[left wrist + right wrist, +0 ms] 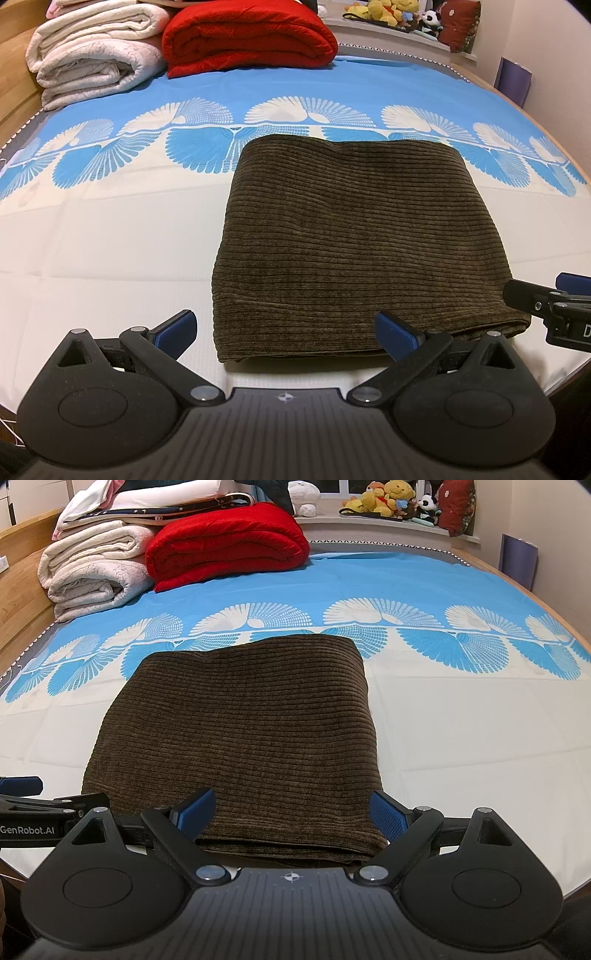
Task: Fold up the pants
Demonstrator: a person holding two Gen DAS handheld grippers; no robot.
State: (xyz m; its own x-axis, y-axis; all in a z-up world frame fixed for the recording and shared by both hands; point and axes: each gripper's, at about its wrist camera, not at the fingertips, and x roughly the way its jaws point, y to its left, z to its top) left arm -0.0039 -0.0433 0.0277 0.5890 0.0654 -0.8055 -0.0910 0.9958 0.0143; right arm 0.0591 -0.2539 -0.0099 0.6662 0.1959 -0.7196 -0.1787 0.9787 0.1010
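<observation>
You had the pants (362, 243) folded on the bed (110, 258); both grippers, left gripper (286, 334) and right gripper (291, 812), stood wide apart and empty, so next came only withdrawing.

**Corduroy pants folded into a compact rectangle**

The pants (365, 236) are dark olive-brown, wide-ribbed corduroy, with the ribs running crosswise. They lie flat on the bed, folded into a thick, roughly square bundle of several layers. The stacked layer edges show along the near side, and the far edge is rounded and slightly humped. In the right wrist view the bundle (240, 734) sits just ahead, centred.
</observation>
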